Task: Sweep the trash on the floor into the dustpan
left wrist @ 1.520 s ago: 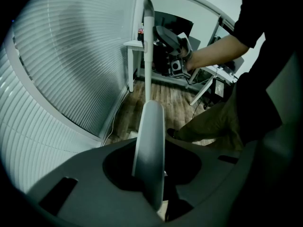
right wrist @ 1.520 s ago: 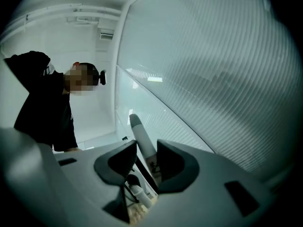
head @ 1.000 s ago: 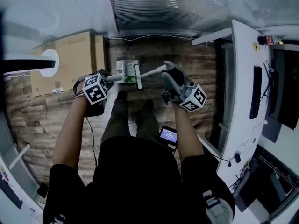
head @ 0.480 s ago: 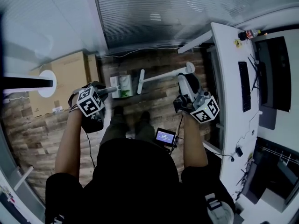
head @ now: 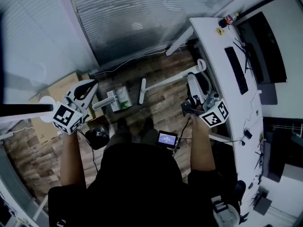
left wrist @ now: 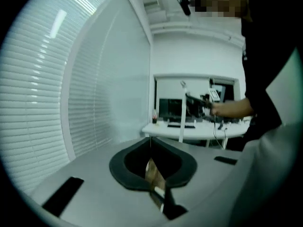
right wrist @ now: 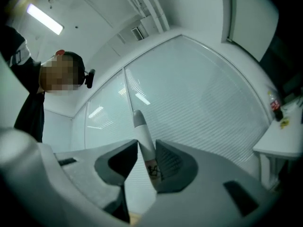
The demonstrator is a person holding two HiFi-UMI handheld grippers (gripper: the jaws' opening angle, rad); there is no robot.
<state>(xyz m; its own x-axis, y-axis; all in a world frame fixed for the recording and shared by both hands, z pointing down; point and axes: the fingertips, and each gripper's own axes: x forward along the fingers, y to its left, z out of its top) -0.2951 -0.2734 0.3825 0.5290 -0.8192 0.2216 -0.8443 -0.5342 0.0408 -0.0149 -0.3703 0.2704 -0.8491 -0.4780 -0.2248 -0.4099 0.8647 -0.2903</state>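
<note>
A white dustpan with green trash in it lies on the wooden floor, its handle pointing left. My left gripper is raised above and left of that handle, apart from it. Its jaws have just closed and stand shut with nothing between them. The white broom has its head on the floor right of the dustpan, and its handle slants up to the right. My right gripper is shut on the top of that handle, which sticks out past the jaws.
A white desk with a keyboard, a dark monitor and a bottle runs along the right. A cardboard box stands at the left wall. Window blinds close off the far side. A black object lies by my feet.
My left gripper has let go of the dustpan handle and risen to the left, leaving the dustpan on the floor. The right gripper has lifted with the broom handle.
</note>
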